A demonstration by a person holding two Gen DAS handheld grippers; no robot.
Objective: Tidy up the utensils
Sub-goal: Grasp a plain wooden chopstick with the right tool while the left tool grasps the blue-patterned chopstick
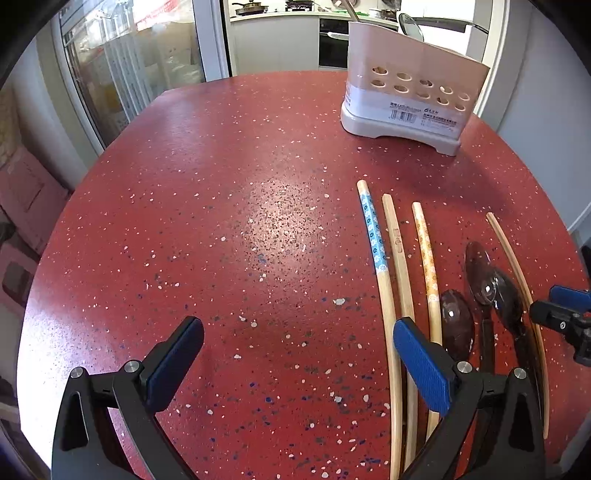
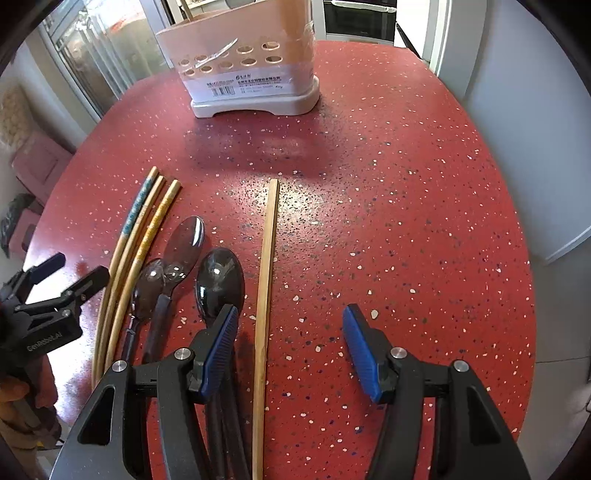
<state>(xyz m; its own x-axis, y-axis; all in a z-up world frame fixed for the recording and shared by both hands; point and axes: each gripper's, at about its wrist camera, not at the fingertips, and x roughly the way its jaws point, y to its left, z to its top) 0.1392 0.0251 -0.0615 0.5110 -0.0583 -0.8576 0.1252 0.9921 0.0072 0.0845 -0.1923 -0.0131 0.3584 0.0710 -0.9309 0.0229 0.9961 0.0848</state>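
Observation:
A pink and white utensil holder (image 1: 410, 96) stands at the far side of the red speckled table (image 1: 240, 221); it also shows in the right wrist view (image 2: 247, 70). Three chopsticks (image 1: 399, 273) lie side by side, then three dark spoons (image 1: 480, 291), then a lone plain chopstick (image 2: 266, 295). The chopsticks (image 2: 140, 236) and spoons (image 2: 207, 273) also show in the right wrist view. My left gripper (image 1: 295, 354) is open and empty over bare table left of the chopsticks. My right gripper (image 2: 290, 343) is open and empty, straddling the lone chopstick.
A kitchen with an oven (image 1: 332, 44) and counter lies beyond the table. Glass doors (image 1: 129, 62) stand at the left. The table's right edge (image 2: 532, 258) drops off beside a white wall. A ladle (image 1: 410, 22) stands in the holder.

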